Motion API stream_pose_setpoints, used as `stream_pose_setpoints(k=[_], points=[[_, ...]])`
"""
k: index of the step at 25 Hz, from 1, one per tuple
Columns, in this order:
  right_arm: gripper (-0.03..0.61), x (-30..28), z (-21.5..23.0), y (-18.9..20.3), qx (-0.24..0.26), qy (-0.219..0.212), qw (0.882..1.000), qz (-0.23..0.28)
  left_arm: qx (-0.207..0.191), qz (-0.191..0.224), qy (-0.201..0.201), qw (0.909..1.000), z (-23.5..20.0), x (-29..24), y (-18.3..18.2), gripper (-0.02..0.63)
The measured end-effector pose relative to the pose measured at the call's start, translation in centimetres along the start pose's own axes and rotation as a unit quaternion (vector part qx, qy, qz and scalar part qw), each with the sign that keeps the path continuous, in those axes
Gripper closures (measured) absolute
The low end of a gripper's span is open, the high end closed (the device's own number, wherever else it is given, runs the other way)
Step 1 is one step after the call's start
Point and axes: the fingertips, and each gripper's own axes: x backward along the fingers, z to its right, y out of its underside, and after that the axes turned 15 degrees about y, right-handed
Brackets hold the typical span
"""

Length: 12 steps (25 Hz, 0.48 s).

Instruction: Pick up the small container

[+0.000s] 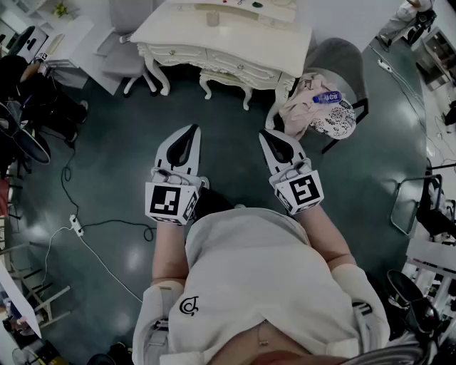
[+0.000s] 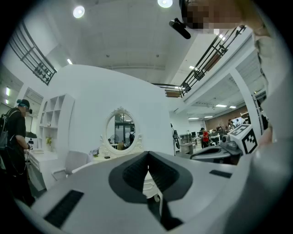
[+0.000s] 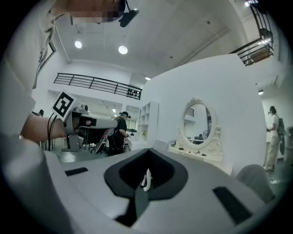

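Note:
A small pale container (image 1: 211, 18) stands on the white dressing table (image 1: 235, 36) at the top of the head view, well beyond both grippers. My left gripper (image 1: 191, 128) and right gripper (image 1: 265, 133) are held side by side at waist height over the dark floor, tips toward the table. Both are shut with nothing between the jaws. In the left gripper view the left gripper (image 2: 148, 153) points at the table's oval mirror (image 2: 120, 130). In the right gripper view the right gripper (image 3: 147, 151) has that mirror (image 3: 198, 119) to its right. I cannot make out the container in either gripper view.
A grey chair (image 1: 125, 43) stands left of the table. A round-backed chair (image 1: 342, 64) at the right holds a cloth and a blue-labelled bottle (image 1: 327, 98). A cable and power strip (image 1: 75, 224) lie on the floor at the left. People stand at the room's edges.

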Motion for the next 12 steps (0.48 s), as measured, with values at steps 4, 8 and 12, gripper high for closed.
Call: stream_pose_setpoints(k=[4, 8, 12], points=[[0.574, 0.0, 0.5, -0.1, -0.009, 0.002, 1.000, -0.001, 0.002, -0.002, 0.002, 1.0000, 0.1, -0.5, 0.0, 0.601], [0.575, -0.1, 0.3, 0.1, -0.009, 0.003, 1.000, -0.003, 0.003, -0.006, 0.004, 1.0000, 0.1, -0.6, 0.5, 0.601], [0.575, -0.4, -0.1, 0.3, -0.013, 0.002, 1.000, -0.006, 0.007, -0.010, 0.006, 0.9999, -0.2, -0.4, 1.0, 0.601]])
